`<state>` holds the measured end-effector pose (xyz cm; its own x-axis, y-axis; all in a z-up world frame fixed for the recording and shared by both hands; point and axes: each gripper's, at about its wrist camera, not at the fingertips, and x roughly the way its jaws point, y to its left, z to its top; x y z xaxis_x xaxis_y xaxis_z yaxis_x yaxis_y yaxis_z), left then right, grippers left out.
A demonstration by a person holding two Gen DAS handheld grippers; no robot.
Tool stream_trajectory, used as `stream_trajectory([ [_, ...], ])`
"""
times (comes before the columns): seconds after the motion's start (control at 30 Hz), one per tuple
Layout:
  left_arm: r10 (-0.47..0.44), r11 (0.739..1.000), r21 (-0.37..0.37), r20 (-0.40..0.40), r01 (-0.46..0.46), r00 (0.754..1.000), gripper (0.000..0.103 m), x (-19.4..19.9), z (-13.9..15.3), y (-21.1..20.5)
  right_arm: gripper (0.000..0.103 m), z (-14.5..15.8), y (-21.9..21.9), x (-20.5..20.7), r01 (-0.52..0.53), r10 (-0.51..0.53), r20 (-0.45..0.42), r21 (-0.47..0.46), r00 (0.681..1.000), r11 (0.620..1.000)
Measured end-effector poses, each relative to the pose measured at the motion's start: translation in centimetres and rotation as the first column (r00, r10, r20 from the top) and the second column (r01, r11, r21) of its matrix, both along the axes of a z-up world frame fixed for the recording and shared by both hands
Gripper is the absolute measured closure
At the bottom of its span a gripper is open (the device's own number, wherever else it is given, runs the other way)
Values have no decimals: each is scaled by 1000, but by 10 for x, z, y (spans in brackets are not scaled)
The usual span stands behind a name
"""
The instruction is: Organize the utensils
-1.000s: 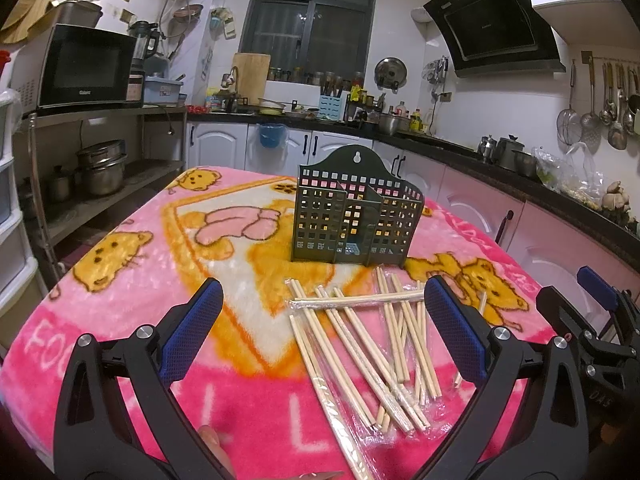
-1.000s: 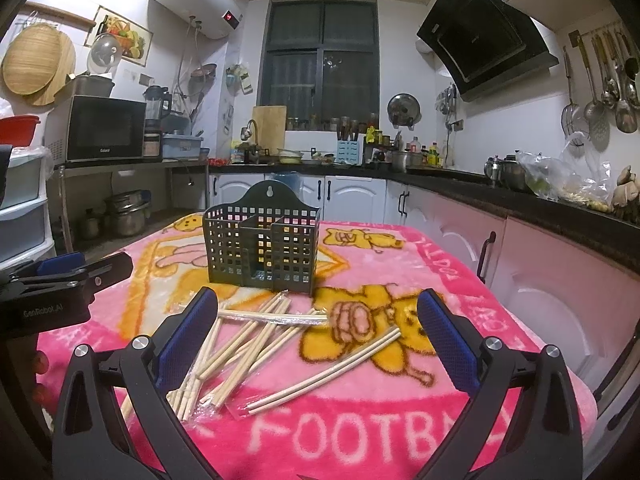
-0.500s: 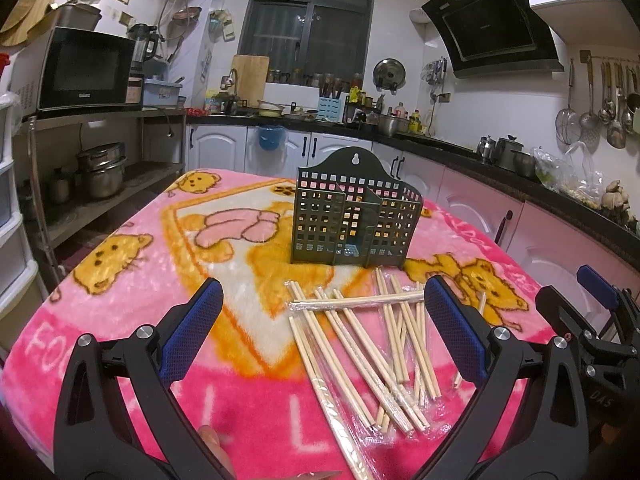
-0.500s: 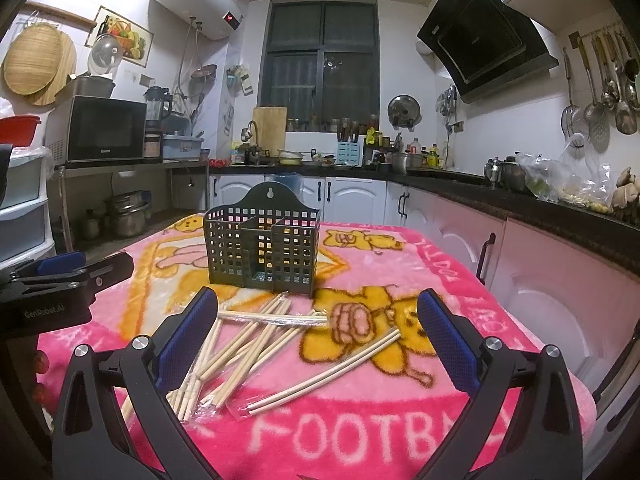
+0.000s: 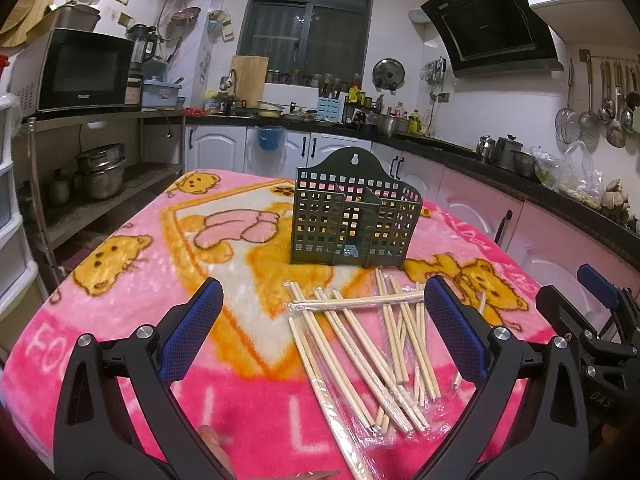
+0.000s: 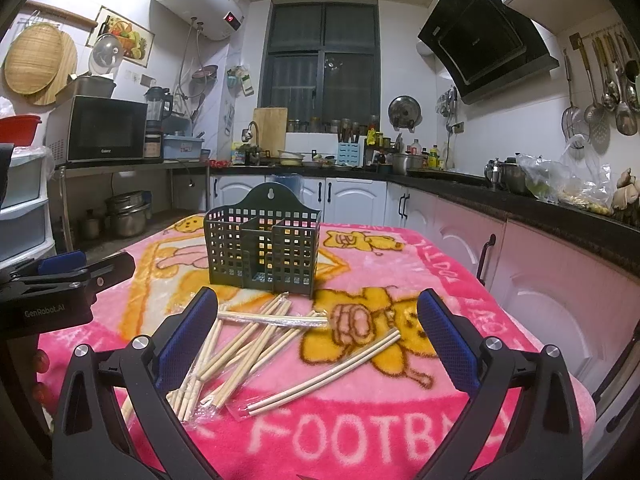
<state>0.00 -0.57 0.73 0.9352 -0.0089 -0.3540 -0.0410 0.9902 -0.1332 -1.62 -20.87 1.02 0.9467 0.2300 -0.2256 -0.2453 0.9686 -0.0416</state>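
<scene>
A dark green perforated utensil holder (image 5: 354, 216) with dividers stands upright on the pink blanket-covered table (image 5: 120, 320); it also shows in the right wrist view (image 6: 262, 250). Several pairs of wooden chopsticks in clear plastic wrap (image 5: 372, 344) lie scattered in front of it, also in the right wrist view (image 6: 248, 348). One wrapped pair (image 6: 328, 372) lies apart to the right. My left gripper (image 5: 320, 328) is open and empty above the near side of the pile. My right gripper (image 6: 316, 332) is open and empty, hovering over the chopsticks.
Kitchen counters and pink-white cabinets (image 6: 540, 264) run along the right and back. A metal shelf with a microwave (image 5: 84, 68) and pots stands left. The right gripper shows at the right edge of the left wrist view (image 5: 596, 320), and the left gripper at the left of the right wrist view (image 6: 60, 280).
</scene>
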Motion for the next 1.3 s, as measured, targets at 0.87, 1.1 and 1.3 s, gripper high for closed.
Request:
stream_trajectory([
  [0.87, 47, 999, -26, -16, -48, 999, 10, 6, 3, 19, 6, -8, 8, 16, -23, 22, -42, -24, 999, 999],
  [1.1, 84, 995, -41, -64, -87, 994, 10, 12, -4, 34, 6, -13, 17, 34, -92, 86, -139, -35, 987, 995],
  [1.3, 83, 994, -55, -138, -91, 987, 10, 22, -13, 44, 6, -20, 22, 54, -130, 126, -247, 1, 961, 992],
])
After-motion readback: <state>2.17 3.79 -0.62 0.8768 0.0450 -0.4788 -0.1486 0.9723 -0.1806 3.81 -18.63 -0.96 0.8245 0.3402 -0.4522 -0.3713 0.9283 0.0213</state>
